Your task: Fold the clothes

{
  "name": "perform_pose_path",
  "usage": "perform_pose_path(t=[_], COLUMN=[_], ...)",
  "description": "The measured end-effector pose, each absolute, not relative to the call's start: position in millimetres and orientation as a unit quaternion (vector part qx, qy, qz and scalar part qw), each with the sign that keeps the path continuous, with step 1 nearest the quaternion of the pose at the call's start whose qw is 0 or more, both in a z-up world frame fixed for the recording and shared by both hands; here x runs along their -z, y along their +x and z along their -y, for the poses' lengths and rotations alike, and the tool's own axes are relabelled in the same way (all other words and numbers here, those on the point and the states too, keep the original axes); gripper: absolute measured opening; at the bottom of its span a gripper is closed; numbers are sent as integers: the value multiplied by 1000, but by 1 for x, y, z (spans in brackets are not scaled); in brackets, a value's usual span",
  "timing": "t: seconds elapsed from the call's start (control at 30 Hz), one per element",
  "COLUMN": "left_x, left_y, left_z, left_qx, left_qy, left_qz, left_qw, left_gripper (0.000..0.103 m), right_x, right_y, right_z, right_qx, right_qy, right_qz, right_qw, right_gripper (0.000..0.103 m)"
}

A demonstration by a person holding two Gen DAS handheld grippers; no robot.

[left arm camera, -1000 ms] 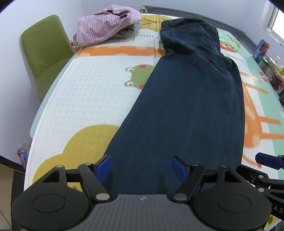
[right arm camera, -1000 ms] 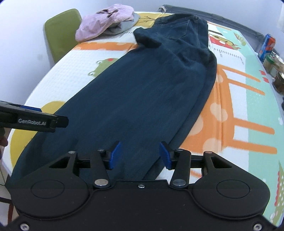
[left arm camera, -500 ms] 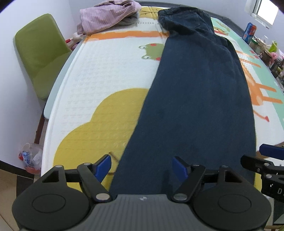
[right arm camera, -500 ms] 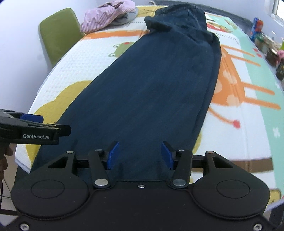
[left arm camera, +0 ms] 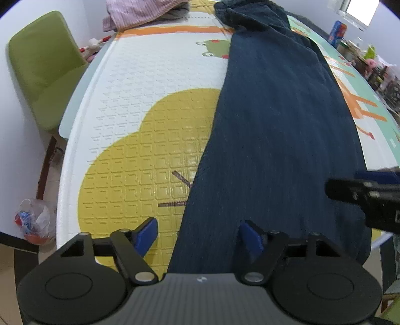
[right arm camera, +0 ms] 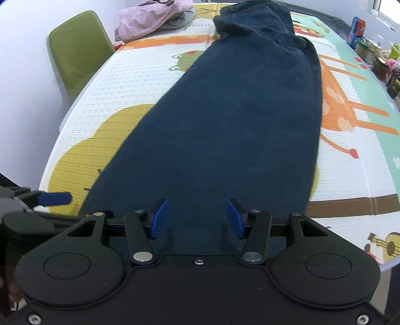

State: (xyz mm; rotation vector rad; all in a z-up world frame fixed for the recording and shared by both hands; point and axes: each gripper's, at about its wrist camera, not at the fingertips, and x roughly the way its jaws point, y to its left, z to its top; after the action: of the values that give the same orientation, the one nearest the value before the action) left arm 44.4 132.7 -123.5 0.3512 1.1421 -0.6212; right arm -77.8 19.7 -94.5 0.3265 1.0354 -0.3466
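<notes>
Directly under both tools lay the hem end of the dark jeans (right arm camera: 225, 120), stretching away flat along the play mat (left arm camera: 140, 105). The left gripper (left arm camera: 197, 236) was closing, gripping nothing; the right gripper (right arm camera: 196, 217) stood apart, empty. The denim looked heavy, limp and grippy; the hem corners seemed the best hold.

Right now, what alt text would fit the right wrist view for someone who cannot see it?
Dark blue trousers lie flat along a cartoon-printed play mat, the open right gripper poised over their near end. A pink garment heap and a green chair sit far left.
</notes>
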Motion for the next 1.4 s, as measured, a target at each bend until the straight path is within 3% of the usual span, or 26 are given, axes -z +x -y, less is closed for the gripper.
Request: perform_pose_path(t=[0.33, 0.53, 0.83, 0.93, 1.4], left_x=[128, 117, 104, 101, 102], left_y=[39, 37, 29, 26, 21], left_z=[-146, -155, -150, -146, -135], left_qx=[320, 334, 365, 374, 407], left_qy=[138, 113, 95, 91, 52], left_qz=[-532, -529, -524, -522, -529], left_qw=[772, 771, 764, 761, 743], left_gripper=[24, 8, 6, 6, 6], right_x=[97, 98, 100, 104, 113], right_y=[-52, -32, -5, 2, 4], right_z=[-36, -46, -57, -61, -57], right_qx=[157, 123, 102, 105, 158], right_qy=[151, 150, 143, 128, 94], right_qz=[-494, -502, -518, -529, -553], right_qw=[841, 843, 837, 832, 813], right_gripper=[50, 50, 51, 66, 68])
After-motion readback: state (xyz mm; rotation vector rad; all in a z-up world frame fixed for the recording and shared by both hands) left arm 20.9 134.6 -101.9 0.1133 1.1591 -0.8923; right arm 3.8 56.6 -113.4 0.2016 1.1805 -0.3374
